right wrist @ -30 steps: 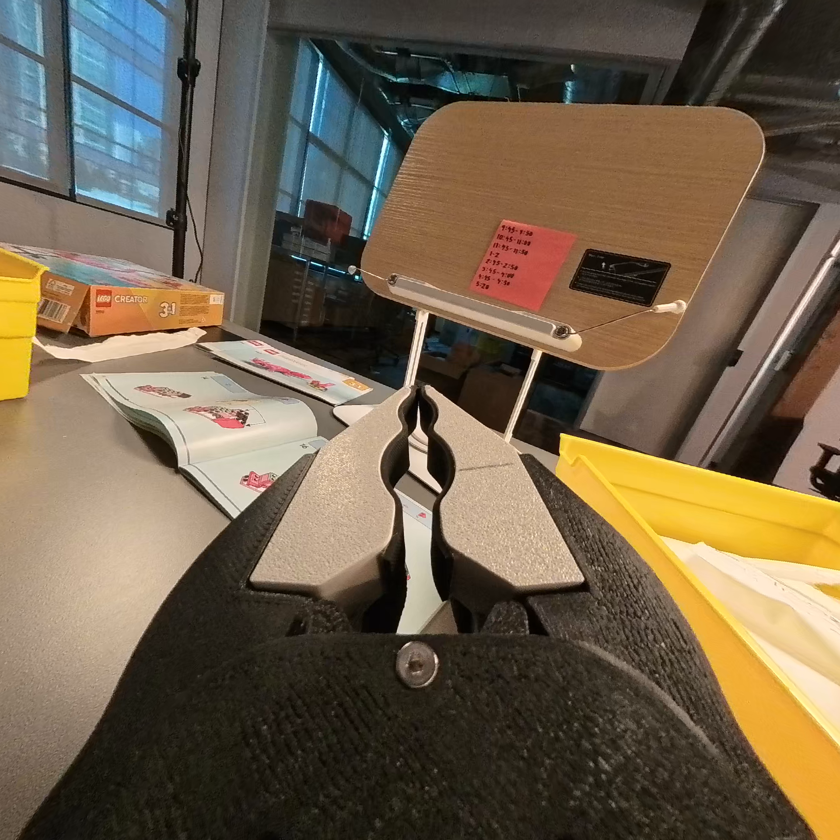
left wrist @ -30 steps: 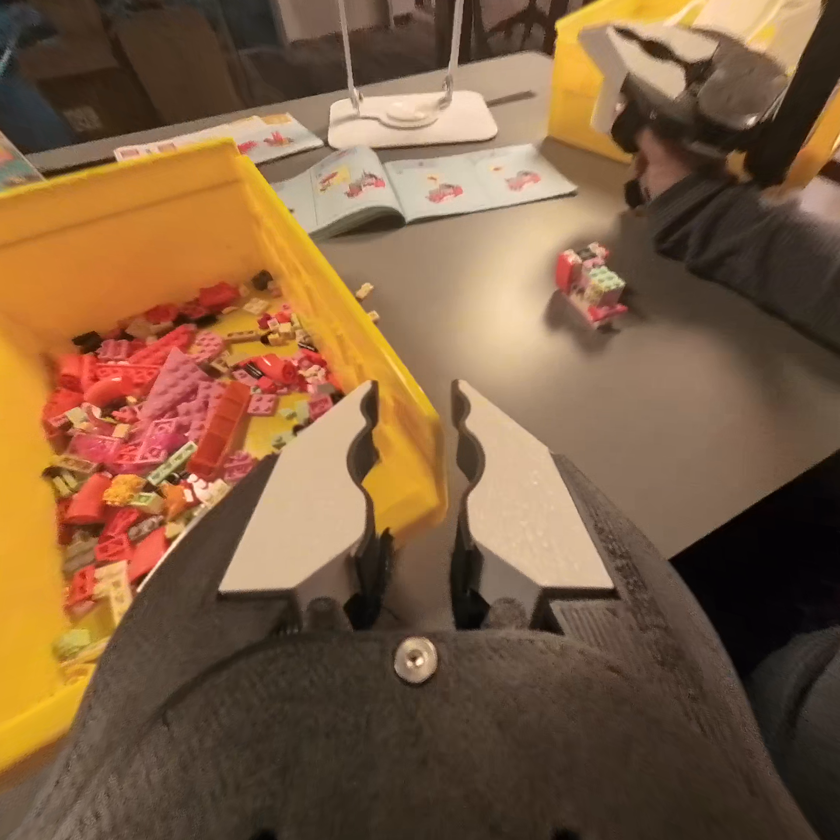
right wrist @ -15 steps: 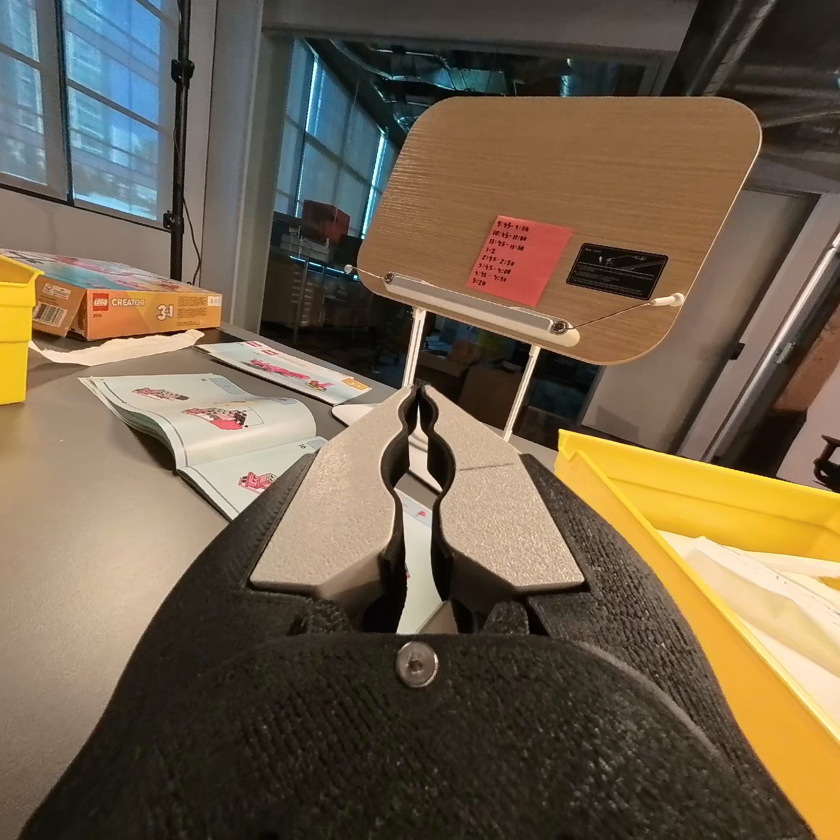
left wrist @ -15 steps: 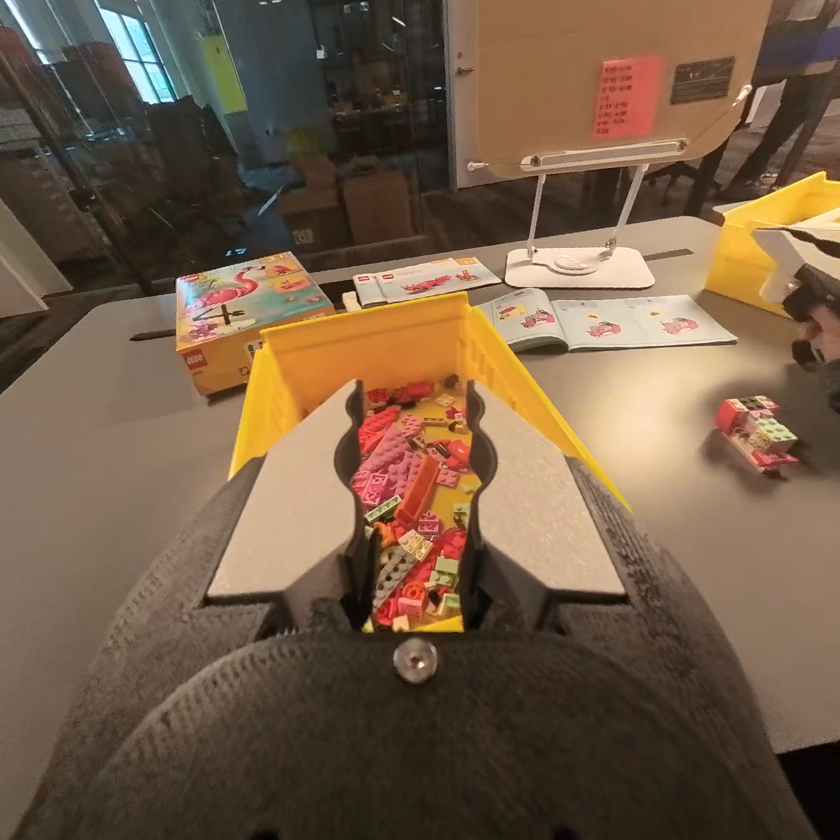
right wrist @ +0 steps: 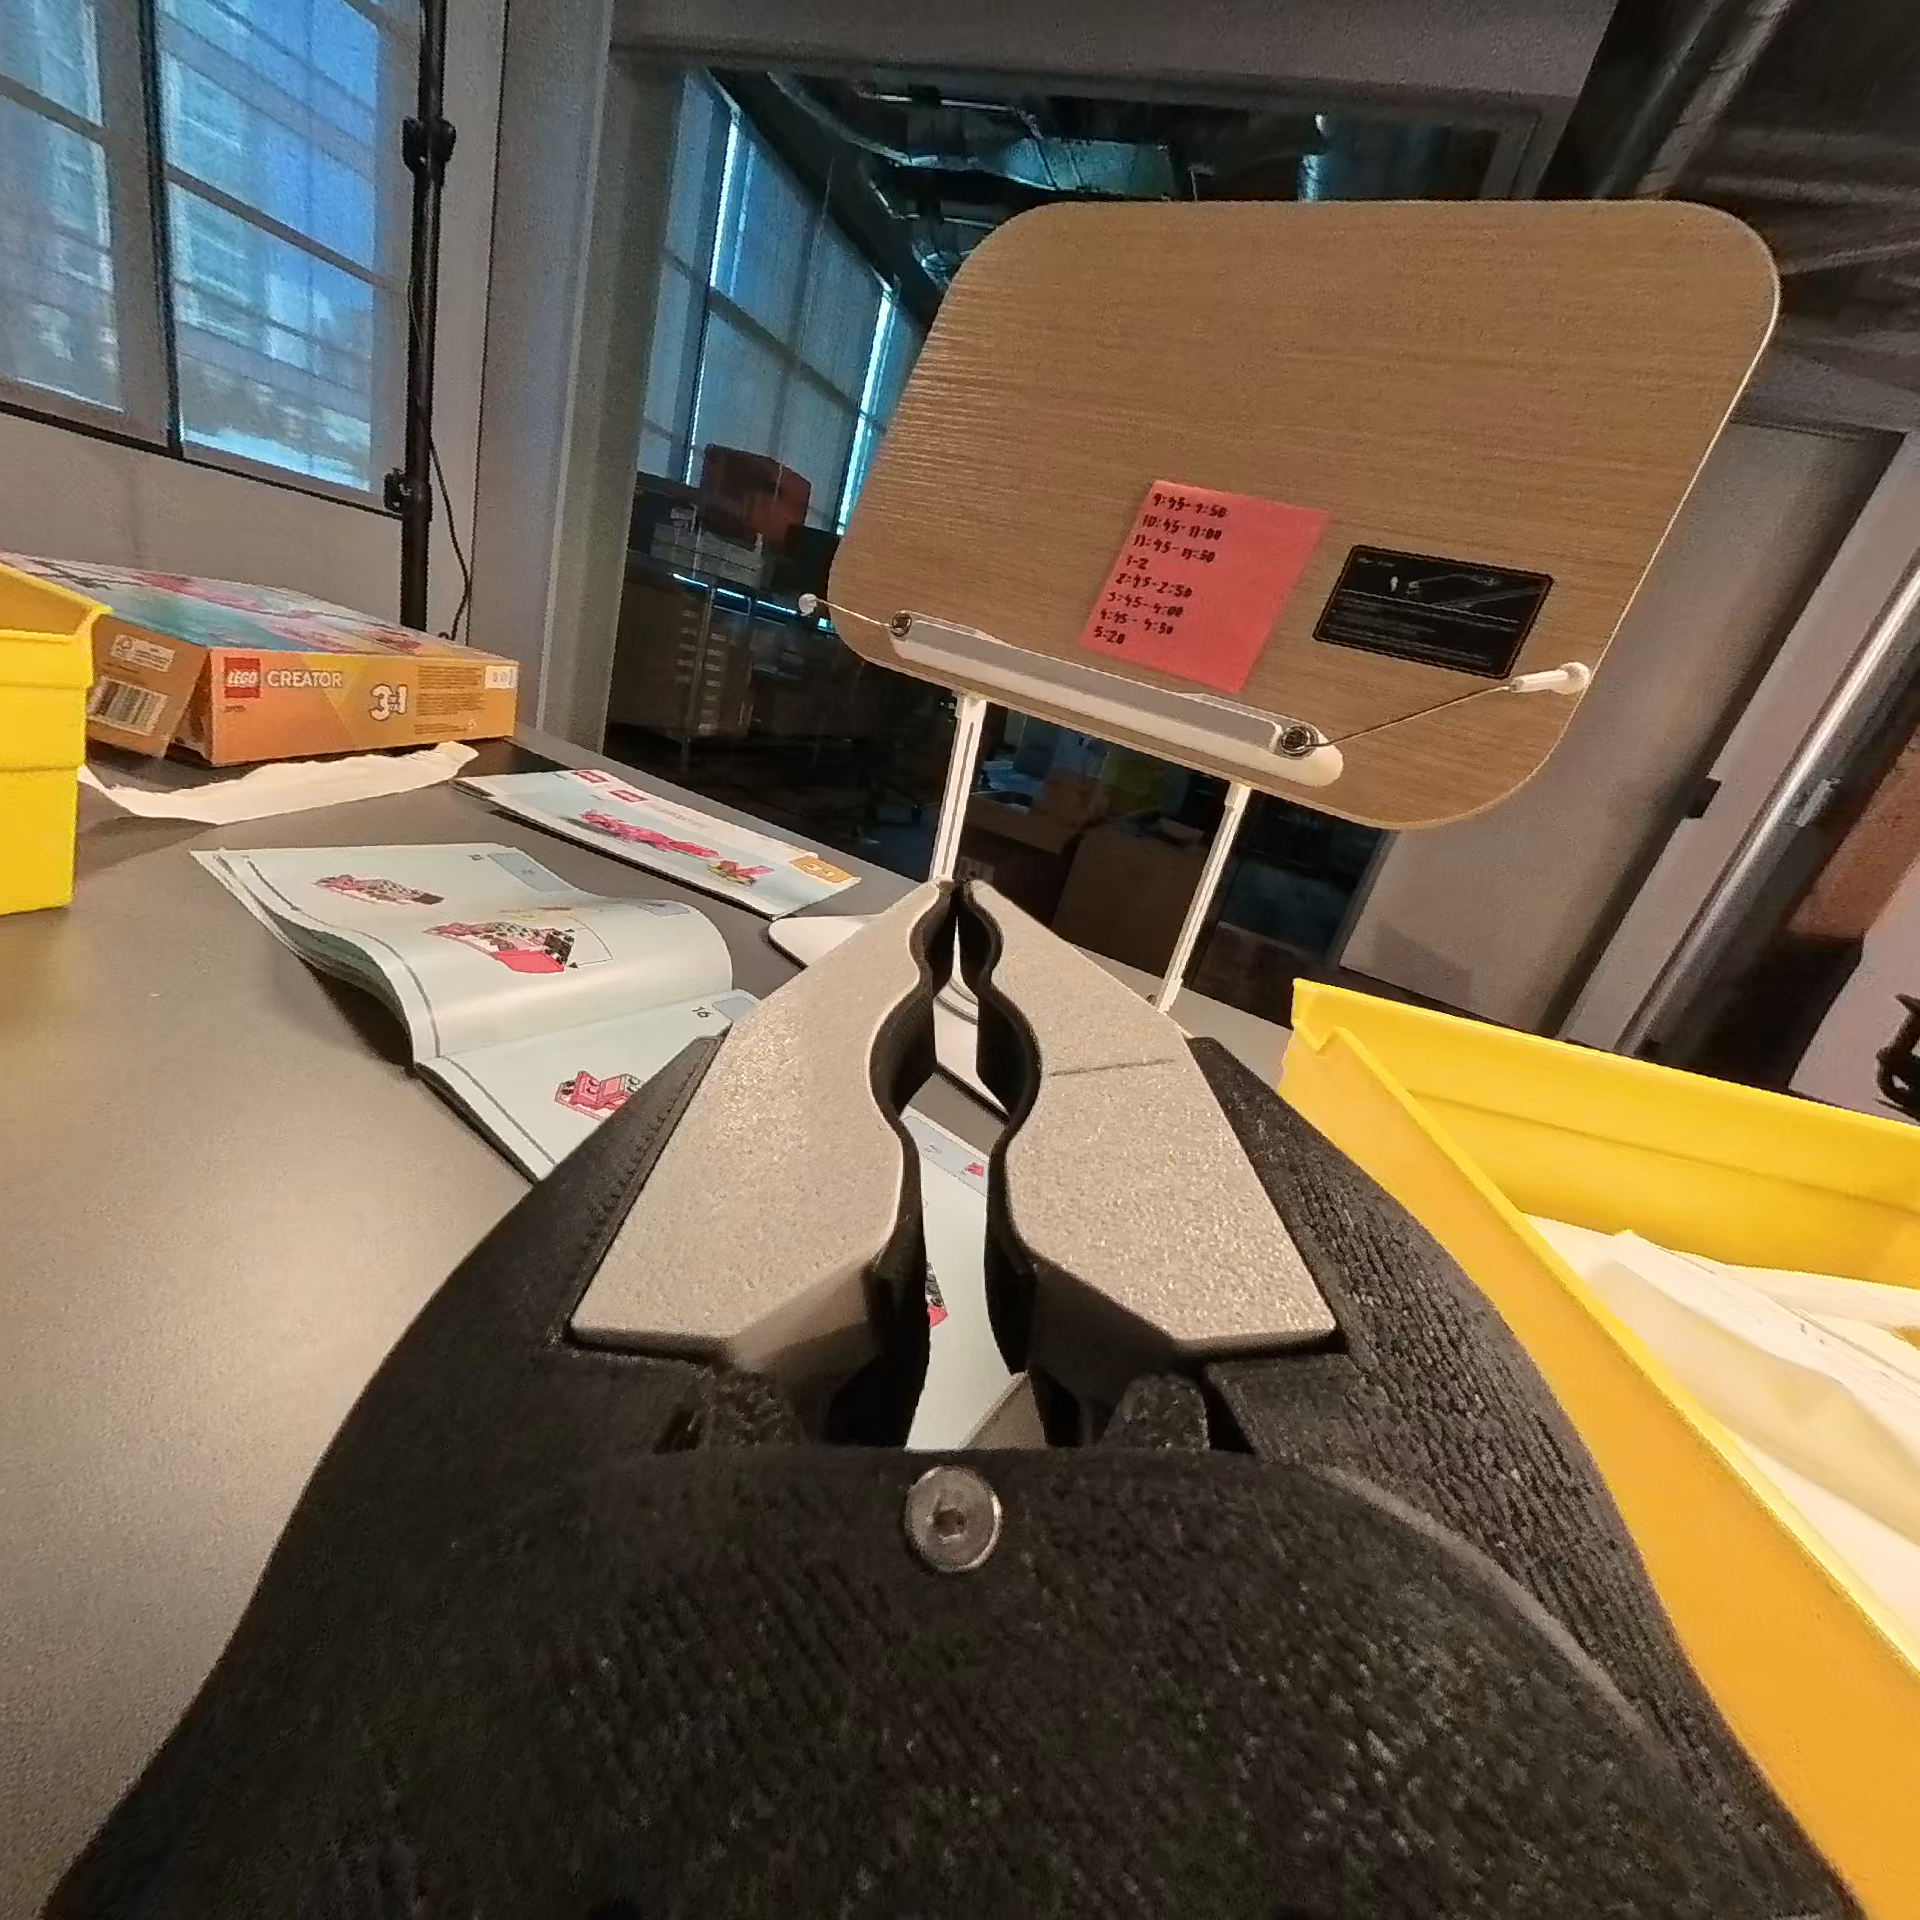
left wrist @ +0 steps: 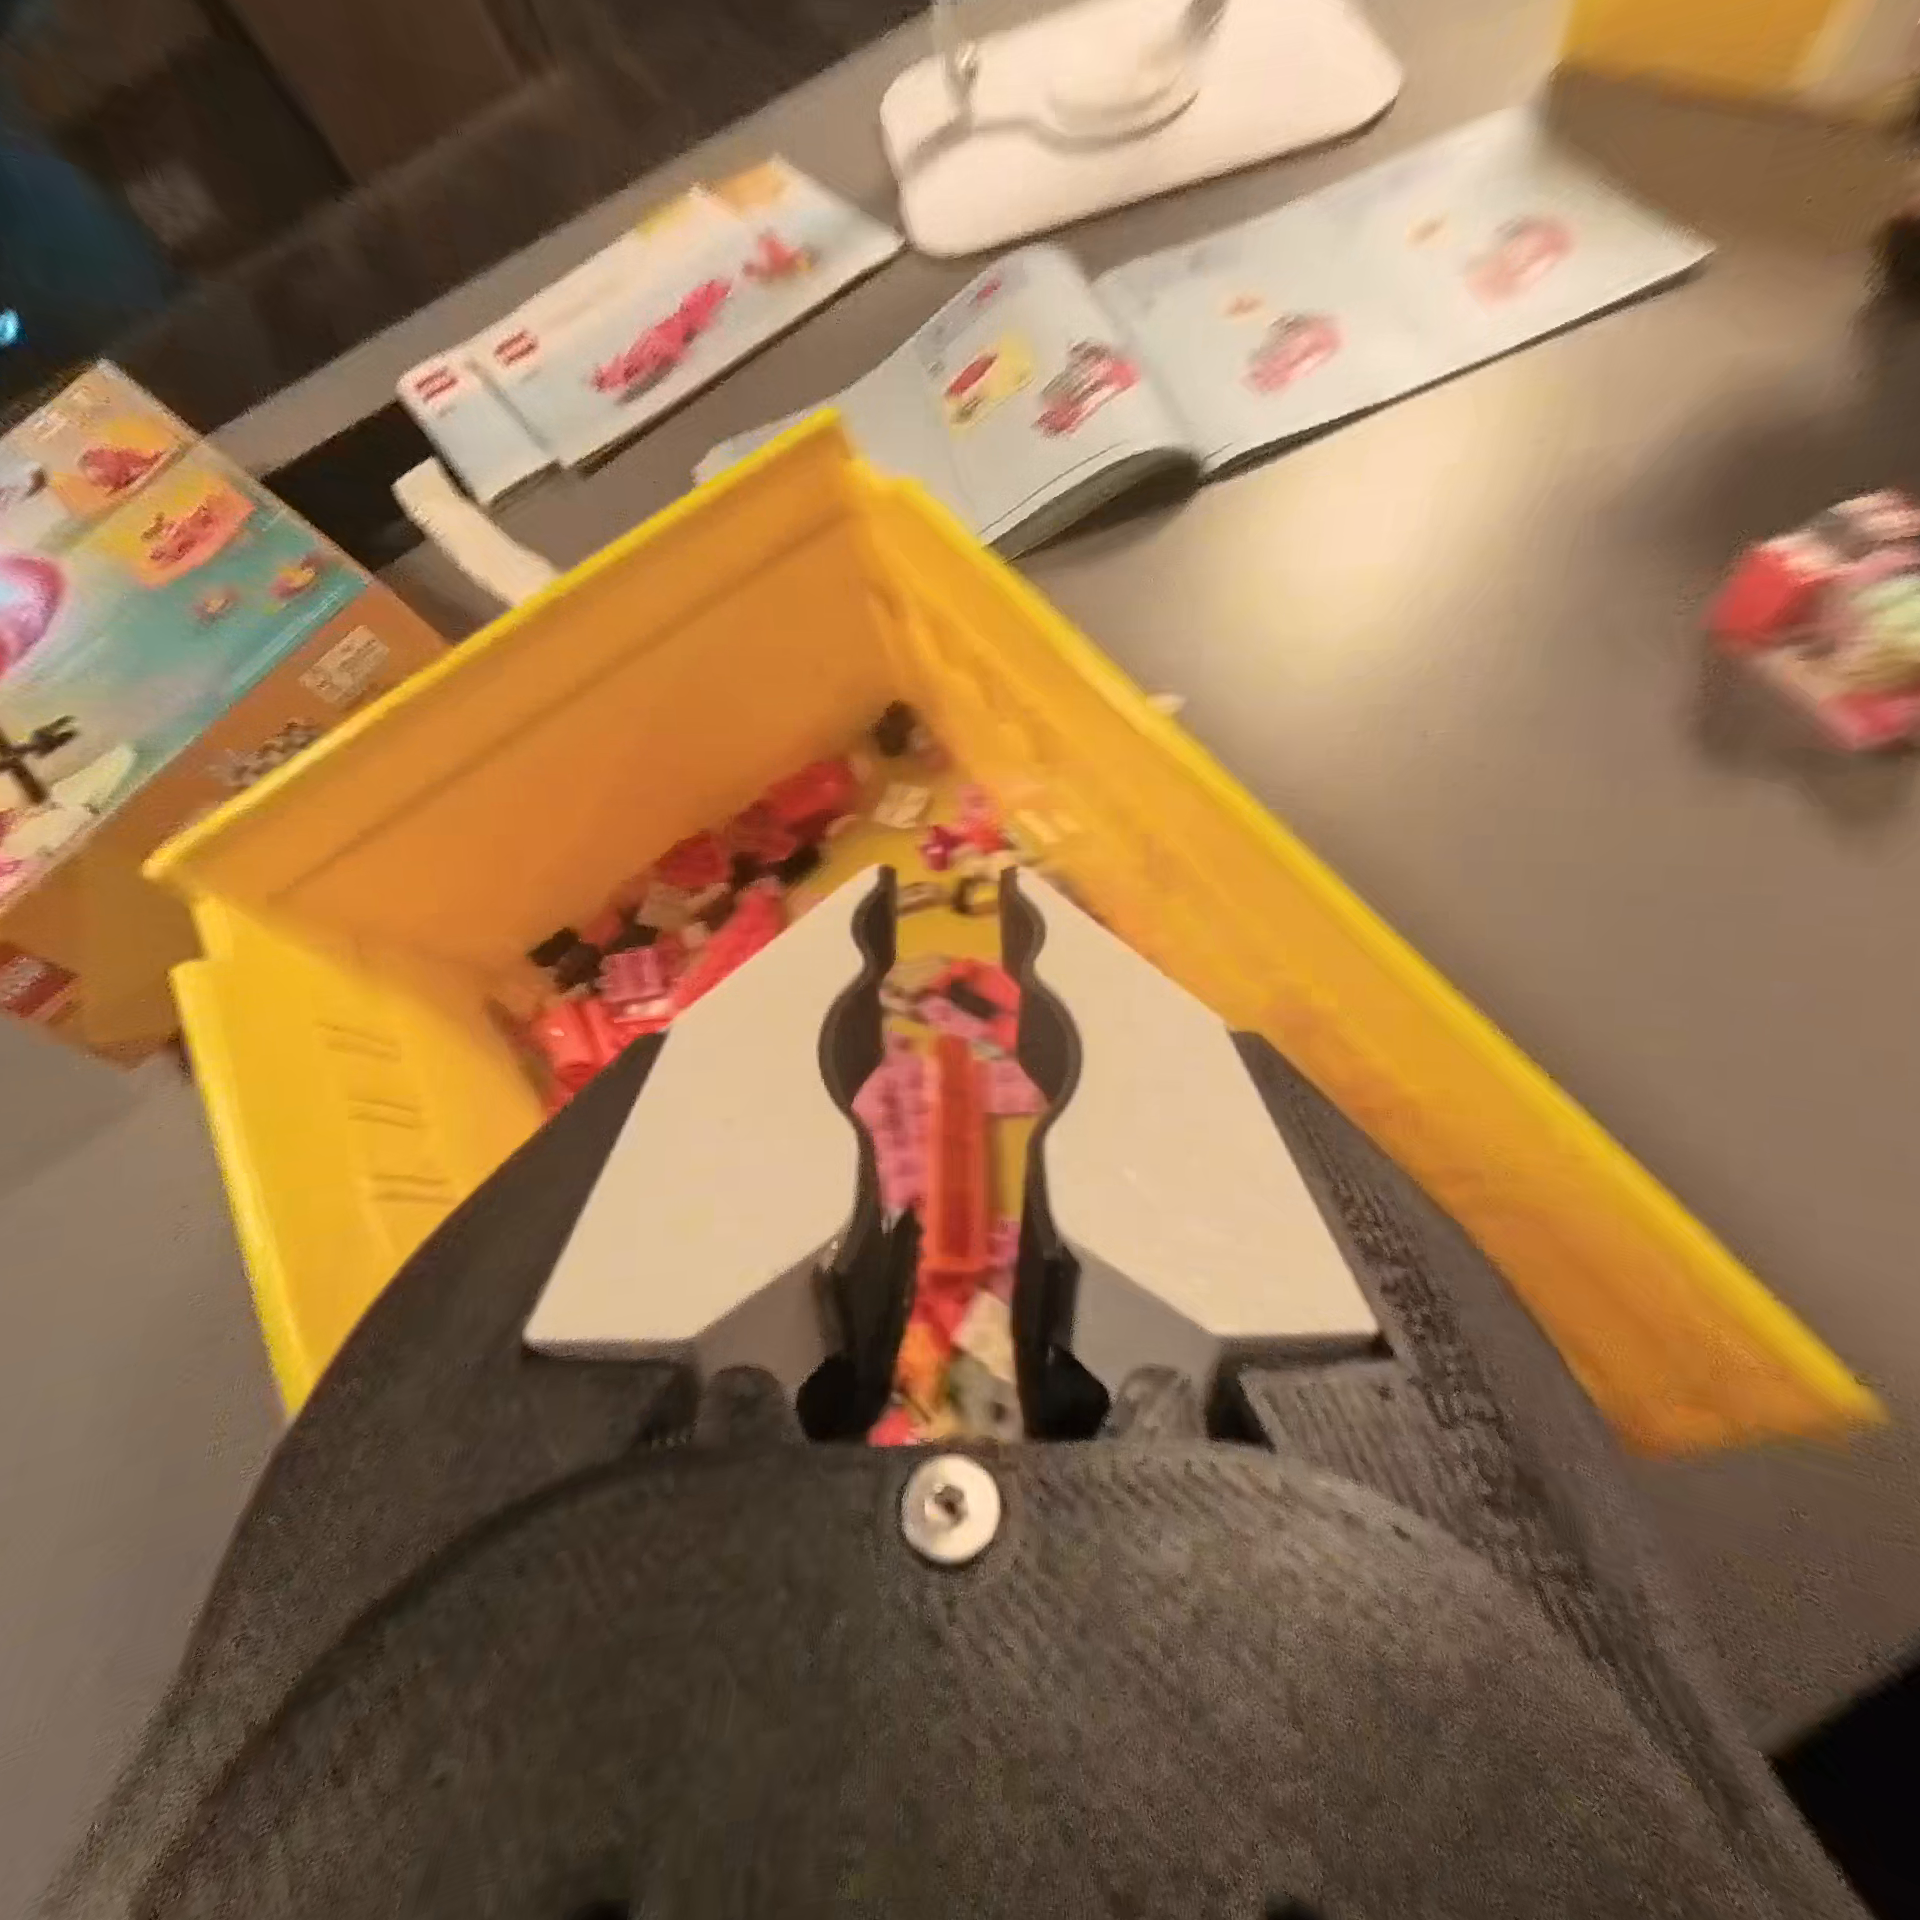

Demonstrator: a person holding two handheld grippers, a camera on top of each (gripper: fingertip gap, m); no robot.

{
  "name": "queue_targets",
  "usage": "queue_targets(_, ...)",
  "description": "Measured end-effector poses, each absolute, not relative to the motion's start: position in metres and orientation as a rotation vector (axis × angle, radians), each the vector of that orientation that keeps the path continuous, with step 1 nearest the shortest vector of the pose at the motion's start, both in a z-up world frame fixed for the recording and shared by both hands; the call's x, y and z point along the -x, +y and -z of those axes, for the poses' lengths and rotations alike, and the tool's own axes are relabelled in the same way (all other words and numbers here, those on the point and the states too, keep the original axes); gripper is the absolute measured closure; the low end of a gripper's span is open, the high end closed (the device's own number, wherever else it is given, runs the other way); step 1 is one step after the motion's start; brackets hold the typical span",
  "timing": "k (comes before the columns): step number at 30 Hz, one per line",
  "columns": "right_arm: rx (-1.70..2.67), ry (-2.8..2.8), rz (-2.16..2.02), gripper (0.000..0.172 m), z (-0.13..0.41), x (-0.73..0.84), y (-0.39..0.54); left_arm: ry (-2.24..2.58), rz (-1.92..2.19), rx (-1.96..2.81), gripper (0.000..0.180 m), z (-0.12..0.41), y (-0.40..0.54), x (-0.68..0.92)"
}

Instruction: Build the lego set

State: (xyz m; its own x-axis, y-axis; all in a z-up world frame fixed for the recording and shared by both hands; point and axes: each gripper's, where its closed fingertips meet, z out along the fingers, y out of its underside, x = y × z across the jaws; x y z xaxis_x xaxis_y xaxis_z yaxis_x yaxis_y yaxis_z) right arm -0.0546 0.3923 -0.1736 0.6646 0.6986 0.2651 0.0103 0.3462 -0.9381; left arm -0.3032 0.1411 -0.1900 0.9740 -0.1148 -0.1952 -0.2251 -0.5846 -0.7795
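Observation:
My left gripper (left wrist: 945, 883) is open and holds nothing. It hangs over the yellow bin (left wrist: 582, 748), tips pointing down at the loose red, pink and black bricks (left wrist: 727, 914) inside; the view is blurred by motion. A small pink and red brick model (left wrist: 1829, 644) stands on the grey table to the right of the bin. My right gripper (right wrist: 954, 885) is shut, tips touching, with nothing between them. It rests low over the table, pointing at the wooden book stand (right wrist: 1351, 468).
An open instruction booklet (left wrist: 1195, 343) and a closed one (left wrist: 644, 332) lie behind the bin, by the stand's white base (left wrist: 1132, 104). A toy box (left wrist: 156, 623) sits left of the bin. A second yellow bin (right wrist: 1558, 1143) holding white bags is right of my right gripper. My right fingertips sit around 35 cm from my left ones.
My left gripper swung from the bin's right edge to over its middle, then dipped closer to the bricks. Its jaws widened, then narrowed. The right gripper has stayed still and shut.

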Motion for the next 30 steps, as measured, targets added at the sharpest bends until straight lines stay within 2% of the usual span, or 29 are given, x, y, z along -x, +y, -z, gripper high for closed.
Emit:
queue_targets(6,1.148,-0.739,-0.512,0.172,0.174,0.055,0.393,0.236,-0.071,2.516,0.164,0.243,0.187,0.356)
queue_targets(10,1.152,-0.742,-0.516,0.172,0.175,0.055,0.393,0.345,-0.156,2.618,0.171,0.267,0.204,0.378)
queue_targets(18,1.154,-0.741,-0.52,0.172,0.175,0.056,0.394,0.367,-0.11,2.685,0.169,0.28,0.216,0.38)
queue_targets(28,1.149,-0.722,-0.52,0.172,0.173,0.053,0.394,0.36,-0.112,2.768,0.156,0.294,0.216,0.38)
queue_targets(30,1.151,-0.724,-0.52,0.172,0.173,0.053,0.394,0.354,-0.111,2.774,0.161,0.294,0.215,0.381)
